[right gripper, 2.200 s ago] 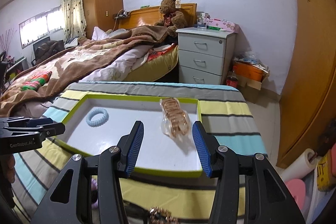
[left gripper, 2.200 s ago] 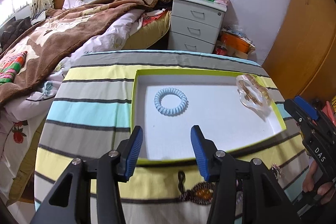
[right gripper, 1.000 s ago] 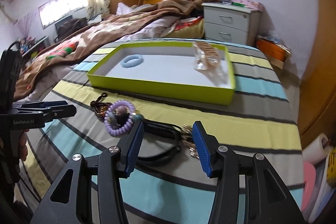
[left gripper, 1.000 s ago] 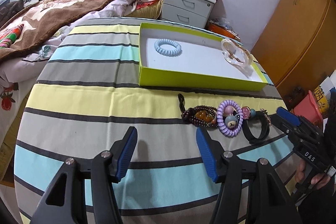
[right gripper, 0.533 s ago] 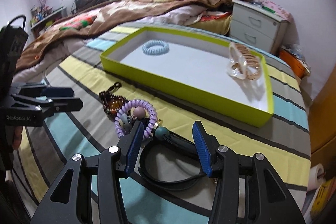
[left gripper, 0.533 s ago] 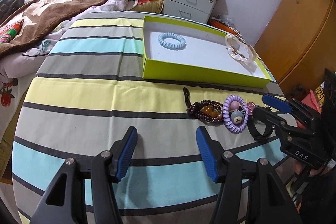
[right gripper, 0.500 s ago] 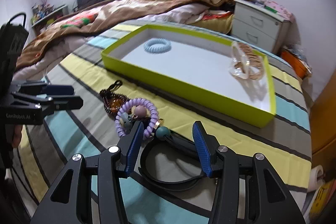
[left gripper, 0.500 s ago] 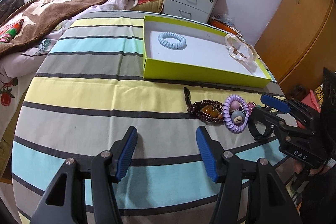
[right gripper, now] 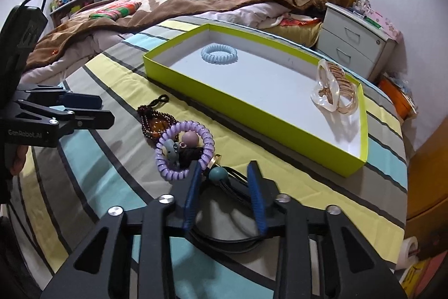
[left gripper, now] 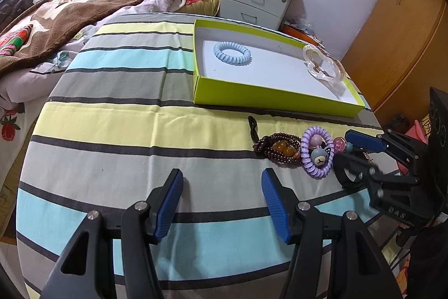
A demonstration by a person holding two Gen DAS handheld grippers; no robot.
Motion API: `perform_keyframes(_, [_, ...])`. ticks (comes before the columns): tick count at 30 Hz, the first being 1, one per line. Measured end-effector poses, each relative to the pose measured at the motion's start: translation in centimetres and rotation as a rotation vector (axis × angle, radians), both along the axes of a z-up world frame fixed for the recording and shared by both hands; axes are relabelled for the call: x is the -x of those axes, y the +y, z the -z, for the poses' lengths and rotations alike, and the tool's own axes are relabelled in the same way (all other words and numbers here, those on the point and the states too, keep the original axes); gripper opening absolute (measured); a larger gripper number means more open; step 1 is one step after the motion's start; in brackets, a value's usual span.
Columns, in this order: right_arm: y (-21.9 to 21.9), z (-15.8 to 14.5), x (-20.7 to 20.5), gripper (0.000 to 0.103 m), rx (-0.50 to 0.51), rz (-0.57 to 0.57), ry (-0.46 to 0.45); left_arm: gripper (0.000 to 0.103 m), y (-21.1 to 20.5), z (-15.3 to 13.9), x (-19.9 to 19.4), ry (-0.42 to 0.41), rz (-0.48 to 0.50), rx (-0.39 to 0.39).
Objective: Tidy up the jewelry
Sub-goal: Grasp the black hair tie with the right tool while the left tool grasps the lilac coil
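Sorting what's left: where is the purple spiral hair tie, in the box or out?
Out. The purple spiral hair tie lies on the striped cloth, in front of the green box.

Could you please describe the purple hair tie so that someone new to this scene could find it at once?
Start at the green tray on the striped tablecloth; a small heap of jewelry lies in front of its near wall. The purple hair tie is the lilac spiral coil there, ringing round charms, unlike the dark bead bracelet beside it.

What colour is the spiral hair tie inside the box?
Light blue. The hair tie shows best in the left wrist view.
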State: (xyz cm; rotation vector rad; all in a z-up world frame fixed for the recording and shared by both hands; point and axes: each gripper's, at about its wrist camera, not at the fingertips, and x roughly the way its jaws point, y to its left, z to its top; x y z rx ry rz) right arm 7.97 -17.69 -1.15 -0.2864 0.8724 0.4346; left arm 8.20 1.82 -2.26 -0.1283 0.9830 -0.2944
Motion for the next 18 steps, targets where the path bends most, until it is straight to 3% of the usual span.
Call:
perform_keyframes(3, [0.5,-0.2,0.3,0.017,0.031,-0.008,-0.024,0.06,0.0,0.0,-0.1,0.001,0.0,0.0])
perform_keyframes(10, [0.4,-0.7,1.2,0.017,0.031,-0.005,-0.062,0.06,0.2,0.0,0.0,0.003,0.002,0.011])
perform_keyframes(18, [-1.9,-2.5,1.9,0.017,-0.081,0.101,-0.129,0.06,-0.3,-0.2,0.2,0.009,0.021,0.024])
